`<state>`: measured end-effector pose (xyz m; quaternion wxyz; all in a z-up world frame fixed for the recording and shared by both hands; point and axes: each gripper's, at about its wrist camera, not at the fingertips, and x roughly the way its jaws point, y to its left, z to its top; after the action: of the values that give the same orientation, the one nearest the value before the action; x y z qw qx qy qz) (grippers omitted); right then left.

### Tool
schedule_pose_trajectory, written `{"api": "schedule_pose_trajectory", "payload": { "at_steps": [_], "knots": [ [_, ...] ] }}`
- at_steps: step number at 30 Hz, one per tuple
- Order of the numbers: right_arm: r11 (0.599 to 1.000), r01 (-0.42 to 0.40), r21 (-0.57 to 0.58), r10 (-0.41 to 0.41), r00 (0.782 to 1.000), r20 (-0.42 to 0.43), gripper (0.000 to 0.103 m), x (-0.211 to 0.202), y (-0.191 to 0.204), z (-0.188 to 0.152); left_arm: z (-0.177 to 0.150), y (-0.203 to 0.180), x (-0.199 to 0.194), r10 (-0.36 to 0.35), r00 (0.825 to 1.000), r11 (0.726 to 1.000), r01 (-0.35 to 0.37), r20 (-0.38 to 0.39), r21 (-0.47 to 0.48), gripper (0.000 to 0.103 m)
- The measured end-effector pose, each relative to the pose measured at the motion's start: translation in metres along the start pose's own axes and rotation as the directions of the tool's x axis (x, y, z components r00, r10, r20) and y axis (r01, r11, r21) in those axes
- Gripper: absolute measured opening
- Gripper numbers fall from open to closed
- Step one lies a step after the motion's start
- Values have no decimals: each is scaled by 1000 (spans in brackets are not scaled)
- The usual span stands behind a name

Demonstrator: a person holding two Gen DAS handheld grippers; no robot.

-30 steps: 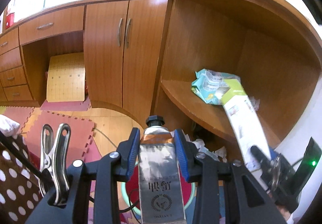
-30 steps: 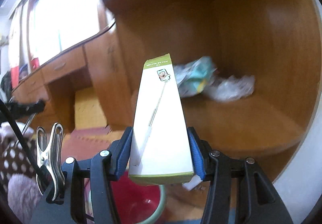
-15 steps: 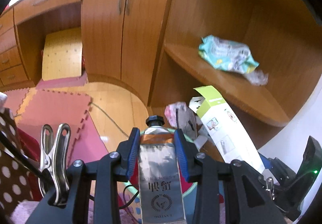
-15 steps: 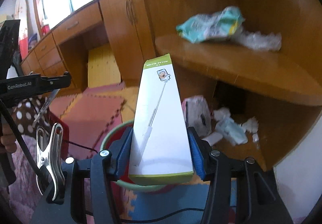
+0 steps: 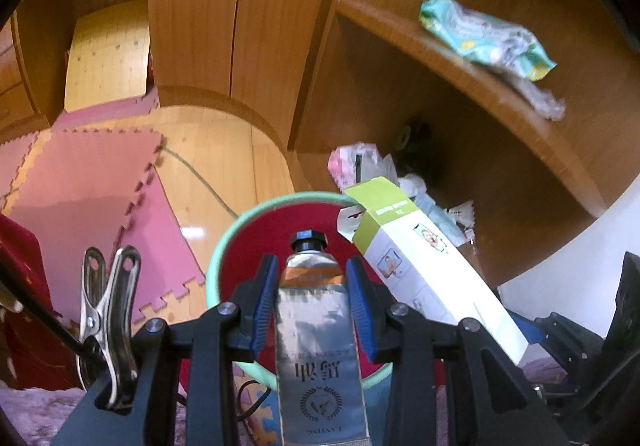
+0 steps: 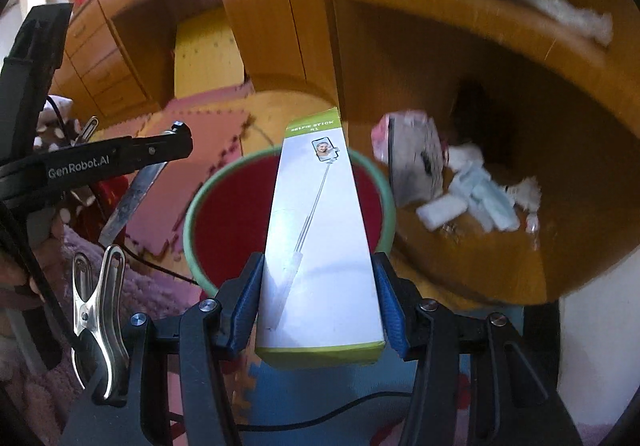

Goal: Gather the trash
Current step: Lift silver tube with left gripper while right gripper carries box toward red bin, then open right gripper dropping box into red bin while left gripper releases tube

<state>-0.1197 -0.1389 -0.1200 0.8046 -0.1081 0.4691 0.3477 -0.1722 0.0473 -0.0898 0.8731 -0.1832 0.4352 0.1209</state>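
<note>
My left gripper [image 5: 312, 302] is shut on a silver tube with a black cap [image 5: 316, 330], held over a round bin with a mint-green rim [image 5: 224, 242] and red inside. My right gripper [image 6: 316, 302] is shut on a long white and green selfie-stick box [image 6: 316, 230], which slants over the same bin [image 6: 192, 213]. That box [image 5: 424, 270] shows at the right of the left wrist view. The left gripper [image 6: 120, 153] with its tube [image 6: 128, 201] shows at the left of the right wrist view.
A teal wrapper [image 5: 484, 37] and clear plastic [image 5: 544, 101] lie on the wooden shelf [image 5: 460, 77]. Crumpled paper and a pink packet [image 6: 416, 161] lie on the lower shelf behind the bin. Pink foam mats [image 5: 80, 205] cover the wooden floor at the left. A cable [image 5: 200, 173] runs across it.
Both grippers have sunk and tipped downward with their loads. The bin, earlier mostly hidden low in the views, now lies under both the tube and the box.
</note>
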Motion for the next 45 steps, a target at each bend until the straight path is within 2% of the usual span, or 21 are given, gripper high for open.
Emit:
{"api": "schedule_pose_trajectory", "payload": {
  "at_steps": [11, 20, 29, 40, 45],
  "knots": [
    [1000, -13, 26, 16, 991, -132, 54, 32, 0, -8, -21, -4, 53, 2, 998, 1000, -1, -65, 17, 37],
    [997, -32, 74, 45, 982, -182, 54, 47, -6, -10, -31, -3, 73, 23, 992, 1000, -21, -123, 16, 37],
    [994, -30, 101, 48, 982, -184, 55, 51, -11, -10, -35, 1, 78, 19, 988, 999, -23, -153, -24, 37],
    [991, -36, 132, 51, 993, -108, 56, 44, -13, -4, -34, -2, 79, 11, 985, 1000, -14, -171, -15, 37],
    [990, -36, 139, 48, 996, -80, 56, 39, -13, -2, -34, -2, 81, 22, 984, 999, -27, -178, -22, 44]
  ]
}}
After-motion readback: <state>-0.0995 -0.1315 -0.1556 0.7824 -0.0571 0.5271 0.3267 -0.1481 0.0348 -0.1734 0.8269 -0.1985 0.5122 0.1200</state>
